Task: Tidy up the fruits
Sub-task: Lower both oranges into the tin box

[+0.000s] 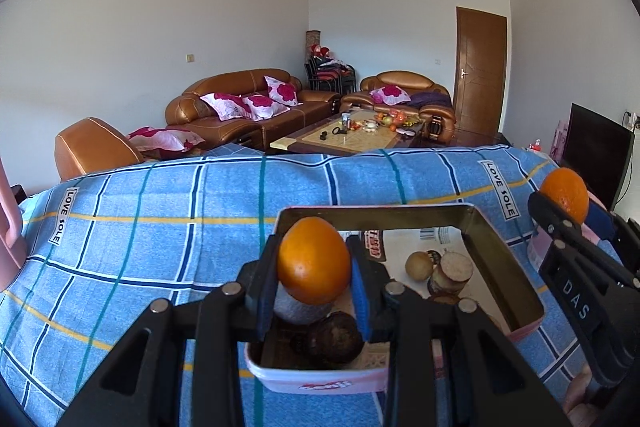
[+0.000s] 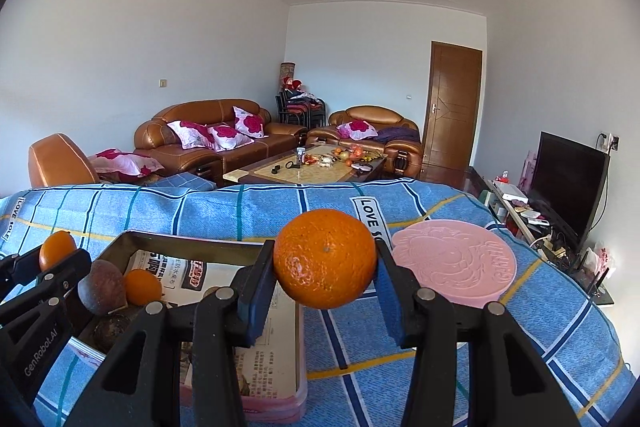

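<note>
Left gripper (image 1: 314, 267) fingers clamped on an orange (image 1: 314, 261) above the tin (image 1: 472, 223); right gripper (image 2: 326, 263) fingers clamped on a second orange (image 2: 326, 259) beside the pink lid (image 2: 454, 263). Lower into a free spot, clear of other fruit (image 1: 419, 266), then release.

White walls (image 1: 160, 47), leather sofa (image 1: 240, 107) — wooden door (image 1: 482, 71)

Woven checked cloth (image 1: 160, 227), glossy metal tin (image 1: 500, 251), dimpled orange (image 2: 326, 259)
</note>
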Motion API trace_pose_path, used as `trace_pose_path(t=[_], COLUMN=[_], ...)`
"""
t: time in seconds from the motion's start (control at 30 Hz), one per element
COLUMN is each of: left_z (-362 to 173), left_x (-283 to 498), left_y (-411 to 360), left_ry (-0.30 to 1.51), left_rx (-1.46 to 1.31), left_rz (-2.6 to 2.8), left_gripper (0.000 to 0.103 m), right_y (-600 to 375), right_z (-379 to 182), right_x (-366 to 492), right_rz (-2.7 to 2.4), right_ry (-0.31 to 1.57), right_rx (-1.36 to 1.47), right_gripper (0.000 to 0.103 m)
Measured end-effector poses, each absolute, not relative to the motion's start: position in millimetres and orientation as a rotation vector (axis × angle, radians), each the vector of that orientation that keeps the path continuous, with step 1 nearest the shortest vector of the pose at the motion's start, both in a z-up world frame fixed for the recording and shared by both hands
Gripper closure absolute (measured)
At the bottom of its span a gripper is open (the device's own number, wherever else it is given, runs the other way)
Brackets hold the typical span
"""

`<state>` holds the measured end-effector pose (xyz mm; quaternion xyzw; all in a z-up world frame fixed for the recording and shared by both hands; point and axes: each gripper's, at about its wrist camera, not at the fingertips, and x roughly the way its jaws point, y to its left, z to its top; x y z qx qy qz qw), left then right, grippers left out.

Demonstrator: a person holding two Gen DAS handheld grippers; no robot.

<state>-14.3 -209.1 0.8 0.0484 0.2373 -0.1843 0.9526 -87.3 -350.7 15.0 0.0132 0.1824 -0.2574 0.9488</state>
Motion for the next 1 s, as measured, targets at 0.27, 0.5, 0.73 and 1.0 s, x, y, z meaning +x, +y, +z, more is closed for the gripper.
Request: trace_pose_path(t=[0.27,0.5,0.73,1.0], left_z=[0,-4,-7,-6], left_x=[-1,10,20,21], left_y=[-228,-230,-234,-234], left_ry=[0.503,0.552,0.571,0.573], left_rx=[0.104,0.099,0.122,0.127], left_rz=[-0.402,-0.42,-0.422,-0.423], left_gripper=[0.069,0.069,0.069,0.07], right_y=[-359,-366,-360,-355], right_z=[13,10,4,-7], right_x=[-72,-51,-22,-4], right_rz=[-0.531,-0.511,-0.432,-0.282], right_ry=[0.392,0.436,0.504,0.592], right_rx=[0.041,0.076,0.065,0.082], right_gripper=[0.054,0.054,0.054,0.054])
